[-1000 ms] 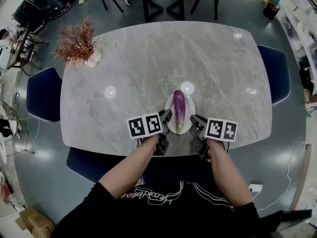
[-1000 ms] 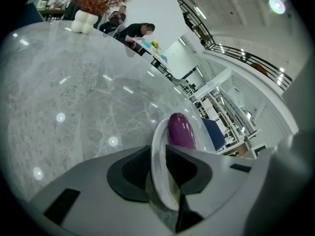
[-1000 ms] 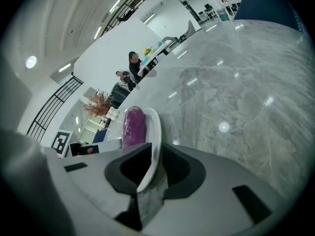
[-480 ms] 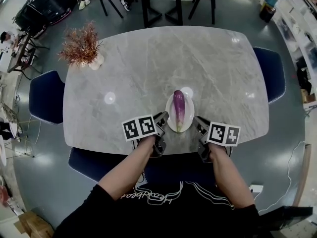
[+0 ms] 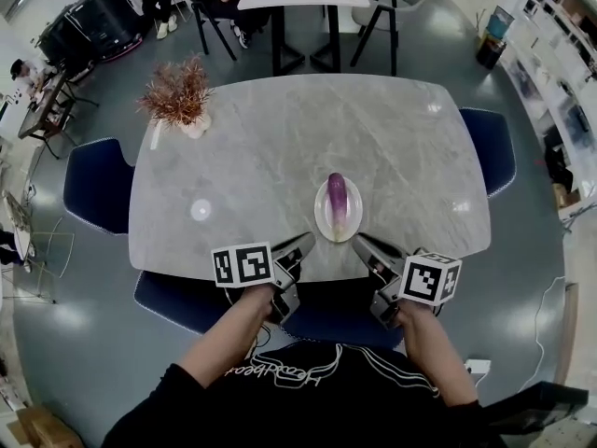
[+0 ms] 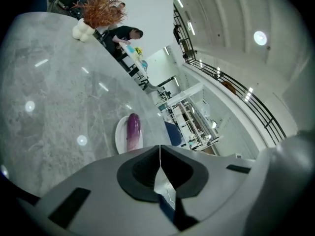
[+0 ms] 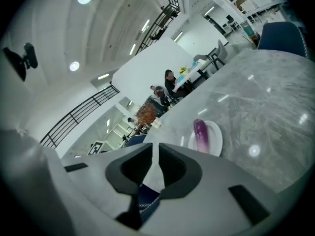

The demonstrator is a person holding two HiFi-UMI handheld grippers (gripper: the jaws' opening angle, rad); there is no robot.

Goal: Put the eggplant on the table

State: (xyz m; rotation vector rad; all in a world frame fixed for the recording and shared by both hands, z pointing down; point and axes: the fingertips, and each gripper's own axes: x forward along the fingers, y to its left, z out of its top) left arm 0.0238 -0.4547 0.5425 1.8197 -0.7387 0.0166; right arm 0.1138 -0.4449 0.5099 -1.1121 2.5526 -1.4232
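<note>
Head view looks steeply down on a grey marbled worktop (image 5: 270, 147) with the eggplant (image 5: 337, 196) lying lengthwise on a small white plate (image 5: 320, 218), a little right of centre and toward the person's side. The left tool (image 5: 306, 243) and the right tool (image 5: 362, 243) are held at the near edge of the worktop, one to each side of the plate and both clear of it, angled inward toward the eggplant. Seen from the left gripper view, the left tool's jaws are pressed together with only a seam between them and nothing in their grip. In the right gripper view, the right tool's jaws are drawn in too (a thin slit shows between the tips), and nothing sits between them either. A dried plant (image 5: 177, 96) in a pale vase stands at the far left corner of the worktop, well apart from the plate, and blue chairs (image 5: 98, 183) are drawn up around it.
</note>
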